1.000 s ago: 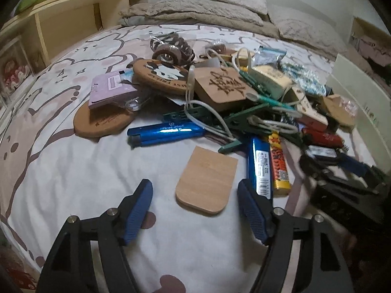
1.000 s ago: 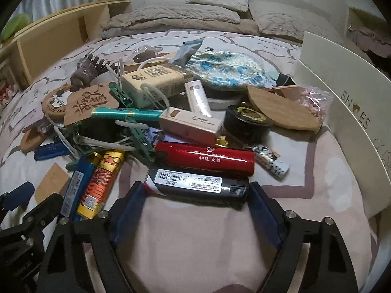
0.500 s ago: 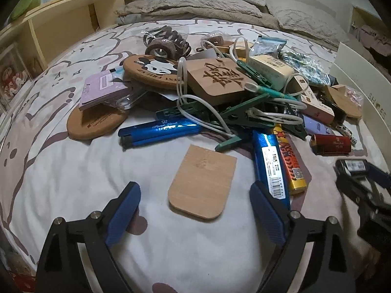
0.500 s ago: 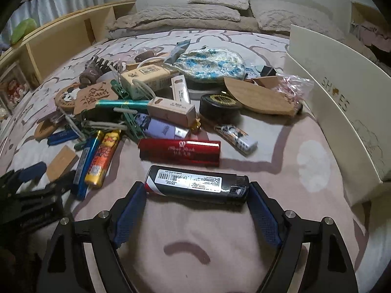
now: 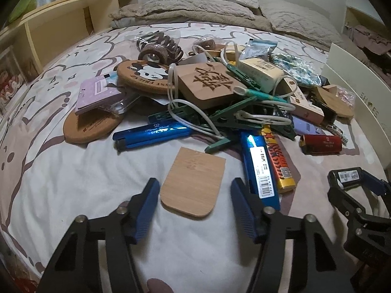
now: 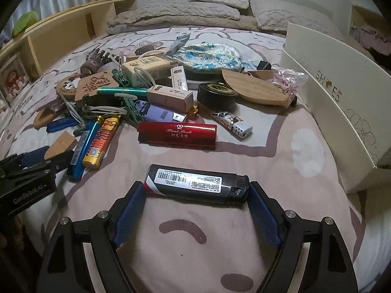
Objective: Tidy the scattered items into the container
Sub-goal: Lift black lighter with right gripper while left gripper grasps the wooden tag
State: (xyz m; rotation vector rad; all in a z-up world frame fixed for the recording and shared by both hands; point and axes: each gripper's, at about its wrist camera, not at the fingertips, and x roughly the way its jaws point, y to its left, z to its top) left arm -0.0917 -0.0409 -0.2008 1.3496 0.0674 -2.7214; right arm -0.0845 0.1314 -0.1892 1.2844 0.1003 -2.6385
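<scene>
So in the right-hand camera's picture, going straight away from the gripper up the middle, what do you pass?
Black lighter held in the right gripper → red lighter → beige carton → blue floral pouch → grey pillows.

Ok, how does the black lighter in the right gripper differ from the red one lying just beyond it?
The black lighter is clamped end to end between the right gripper fingers; the red lighter lies free on the bedspread. The black one carries a white barcode label; the red one bears light script lettering. The black one shows its dark metal head at the right end; the red one's head is not clear. Both lie crosswise to the camera.
</scene>
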